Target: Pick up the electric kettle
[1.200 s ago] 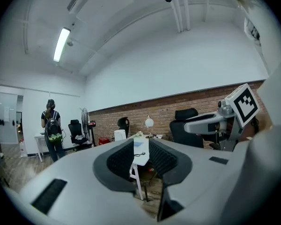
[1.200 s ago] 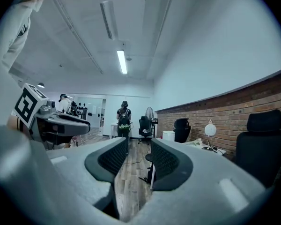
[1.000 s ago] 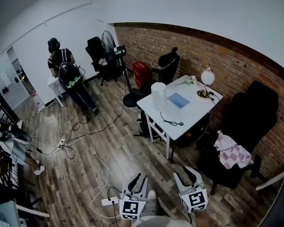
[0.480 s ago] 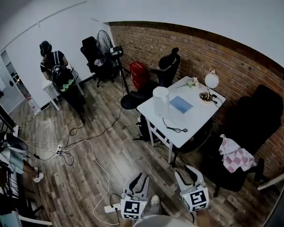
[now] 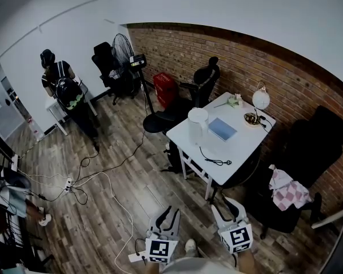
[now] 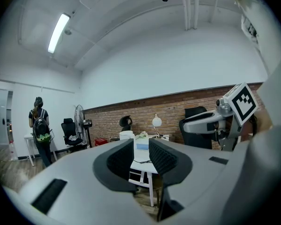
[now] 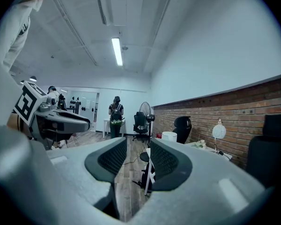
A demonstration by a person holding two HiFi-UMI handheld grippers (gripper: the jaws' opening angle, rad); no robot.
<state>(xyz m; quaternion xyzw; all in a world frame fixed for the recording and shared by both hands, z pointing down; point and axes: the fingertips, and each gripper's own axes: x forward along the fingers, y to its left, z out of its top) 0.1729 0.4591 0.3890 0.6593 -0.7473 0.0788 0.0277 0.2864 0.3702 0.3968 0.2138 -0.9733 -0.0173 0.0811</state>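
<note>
The white electric kettle [image 5: 197,124] stands upright near the left corner of the white table [image 5: 240,147], with a black cord [image 5: 214,159] lying in front of it. Both grippers hang at the bottom of the head view, well short of the table and touching nothing. My left gripper [image 5: 168,214] has its jaws drawn together to a narrow slit, nothing between them. My right gripper [image 5: 228,208] stands open and empty. The left gripper view shows the kettle [image 6: 126,135] far beyond the left gripper [image 6: 141,156]. In the right gripper view the kettle [image 7: 169,136] sits right of the right gripper [image 7: 138,156].
A blue book [image 5: 223,129] and a globe lamp [image 5: 260,100] share the table. Black office chairs [image 5: 203,79] ring it, one with a checked cloth [image 5: 288,188]. Cables and a power strip [image 5: 68,184] trail over the wood floor. A person [image 5: 63,90] stands far left.
Both grippers have been carried forward over the floor toward the table, which now sits lower and further right in the head view. Their jaws look the same.
</note>
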